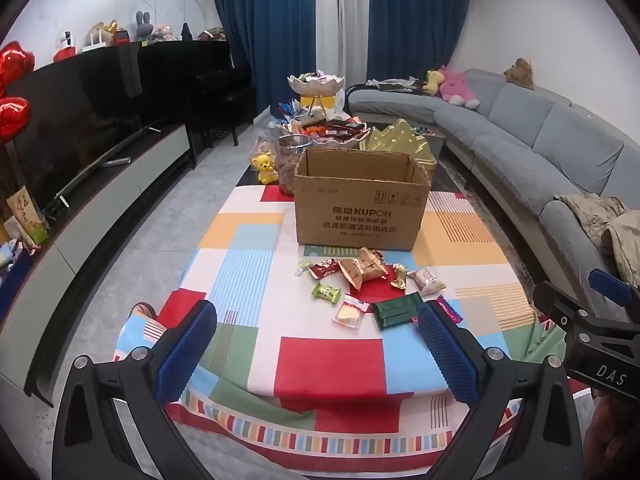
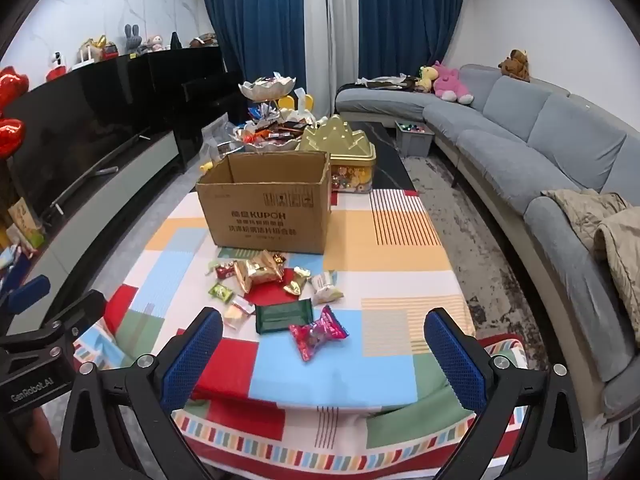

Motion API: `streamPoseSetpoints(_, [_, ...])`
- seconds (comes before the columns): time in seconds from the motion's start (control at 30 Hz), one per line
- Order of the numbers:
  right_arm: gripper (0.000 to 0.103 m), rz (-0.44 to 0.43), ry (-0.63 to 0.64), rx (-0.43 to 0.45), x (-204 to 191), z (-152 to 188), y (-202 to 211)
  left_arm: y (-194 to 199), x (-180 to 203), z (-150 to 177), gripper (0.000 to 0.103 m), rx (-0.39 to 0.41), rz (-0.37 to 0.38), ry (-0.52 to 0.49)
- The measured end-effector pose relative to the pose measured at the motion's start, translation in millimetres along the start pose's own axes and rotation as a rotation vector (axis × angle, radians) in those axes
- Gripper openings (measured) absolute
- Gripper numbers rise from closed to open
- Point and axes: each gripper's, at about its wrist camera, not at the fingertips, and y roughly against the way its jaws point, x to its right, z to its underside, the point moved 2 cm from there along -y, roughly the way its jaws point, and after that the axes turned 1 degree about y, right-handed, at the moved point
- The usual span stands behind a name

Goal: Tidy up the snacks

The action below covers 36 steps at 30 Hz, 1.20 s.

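A living room with blue curtains (image 2: 256, 20) and a grey sofa (image 2: 520, 136) surrounds a low surface (image 2: 400, 248) under a bright patchwork cloth. The snacks lie scattered on that cloth just in front of the open cardboard box (image 2: 268, 208): gold wrapped packets (image 2: 260, 274) nearest the box, a small green candy (image 2: 221, 293) to their left, a dark green packet (image 2: 284, 315) further from the box, and a pink wrapped candy (image 2: 318, 334) furthest out, nearest the tools. None appears to sit in the box yet, though its inside is hidden. Behind the box stand a gold lidded tin (image 2: 340, 148) and tiered dishes of sweets (image 2: 268, 84).

The left tool (image 1: 316, 344) and the right tool (image 2: 324, 354) both hover short of the pile, spread wide and holding nothing. Sorting seems not yet begun. The next move likely calls for the right tool to drop over the pink candy, straddle it and close gently, then lift it over the box rim.
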Motion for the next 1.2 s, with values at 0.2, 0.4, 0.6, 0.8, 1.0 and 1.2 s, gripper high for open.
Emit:
streamPoseSetpoints(0.2, [0.102, 0.001, -0.003, 0.006, 1.9, 1.5, 2.5, 0.2, -0.1, -0.2, 0.102, 0.002, -0.002, -0.001])
streamPoseSetpoints(0.4, [0.102, -0.003, -0.002, 0.015, -2.7, -8.0, 6.1, 0.5, -0.2, -0.2, 0.102, 0.001, 0.001, -0.001])
streamPoseSetpoints(0.6, [0.102, -0.003, -0.005, 0.032, 0.8, -3.5, 7.6, 0.5, -0.2, -0.2, 0.102, 0.001, 0.002, -0.001])
streamPoseSetpoints(0.8, [0.102, -0.001, -0.006, 0.035, 2.1, -5.9, 10.8, 0.4, 2.0, 0.1, 0.102, 0.001, 0.002, 0.000])
streamPoseSetpoints(1.0, [0.102, -0.002, -0.005, 0.037, 2.5, -6.0, 11.0, -0.8, 2.8, -0.5, 0.102, 0.001, 0.001, 0.000])
streamPoseSetpoints(1.2, [0.102, -0.002, -0.005, 0.038, 2.0, -5.0, 11.2, -0.8, 2.7, -0.1, 0.102, 0.001, 0.002, 0.000])
